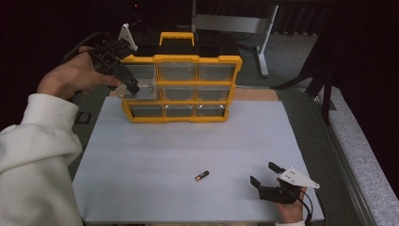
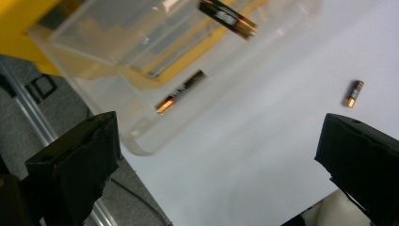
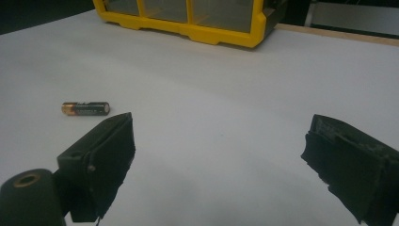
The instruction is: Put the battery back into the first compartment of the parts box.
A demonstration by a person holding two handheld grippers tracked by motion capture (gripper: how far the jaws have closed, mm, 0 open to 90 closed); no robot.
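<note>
- One battery lies inside the clear drawer pulled out of the yellow organizer at the far edge of the table; a second battery shows in mid-air just above that drawer, apparently dropping in.
- The left gripper hovers at the drawer, jaws spread wide with nothing between them, so its battery looks delivered.
- A loose battery lies on the table near the front edge, a little right of centre, still to be collected.
- The right gripper rests near the front right corner, just beside that loose battery, jaws wide and empty.
- As I judge it, the sorting is well under way: what remains is picking up the last battery, dropping it in, and pushing the drawer shut.
</note>
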